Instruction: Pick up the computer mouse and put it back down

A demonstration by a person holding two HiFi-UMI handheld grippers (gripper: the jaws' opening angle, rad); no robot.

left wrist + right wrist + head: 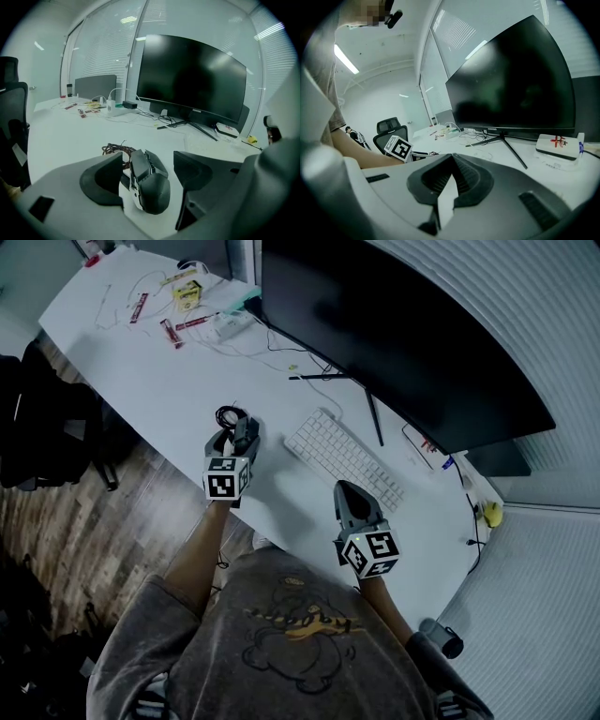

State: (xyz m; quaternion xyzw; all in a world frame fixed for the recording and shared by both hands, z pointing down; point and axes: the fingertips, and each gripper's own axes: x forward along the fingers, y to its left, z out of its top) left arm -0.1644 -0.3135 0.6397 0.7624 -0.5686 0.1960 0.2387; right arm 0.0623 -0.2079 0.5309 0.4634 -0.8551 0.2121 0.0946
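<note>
A dark computer mouse (150,185) lies on the white desk (159,381) with its braided cable coiled (115,149) just behind it. My left gripper (150,171) straddles it with the jaws wide. A strip of desk shows between the mouse and the right jaw, and the left jaw stands close beside it. In the head view the mouse (246,434) sits at the tip of the left gripper (239,442), left of the keyboard. My right gripper (352,498) hovers near the desk's front edge, jaws together and empty; in its own view the right gripper (452,180) shows its jaws meeting.
A white keyboard (342,457) lies between the grippers, under a large curved monitor (394,324) on its stand. Cables, packets and a power strip (230,324) clutter the far left end. A black office chair (47,427) stands left of the desk.
</note>
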